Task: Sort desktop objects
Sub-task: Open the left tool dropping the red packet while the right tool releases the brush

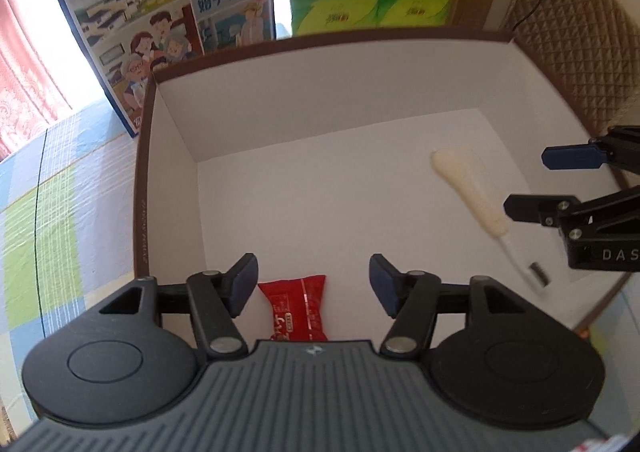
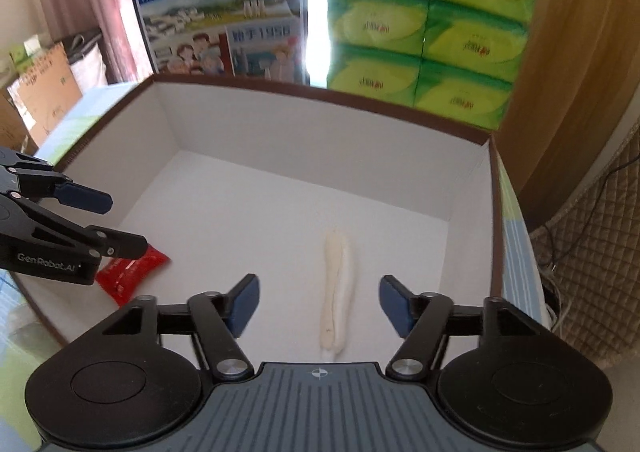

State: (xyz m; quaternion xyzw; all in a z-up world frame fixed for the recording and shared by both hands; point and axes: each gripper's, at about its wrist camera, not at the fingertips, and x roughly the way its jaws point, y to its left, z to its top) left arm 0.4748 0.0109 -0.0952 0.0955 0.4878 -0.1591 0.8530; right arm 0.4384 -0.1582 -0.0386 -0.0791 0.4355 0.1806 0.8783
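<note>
Matt white card box [image 1: 340, 188] (glossy red wrapper [image 1: 298, 310])

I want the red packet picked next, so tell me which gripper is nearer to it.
Left. The left gripper hangs open right over the red packet, which lies between its fingers in the box. The right gripper is off to the side, open over the cream spoon.

Counted: one white-lined box [image 2: 472, 180], one red snack packet [image 1: 294, 308], one cream long-handled utensil [image 2: 335, 288], one blue milk carton [image 2: 220, 8], six green tissue packs [image 2: 424, 32], two grippers, left [image 1: 312, 284] and right [image 2: 319, 302].
</note>
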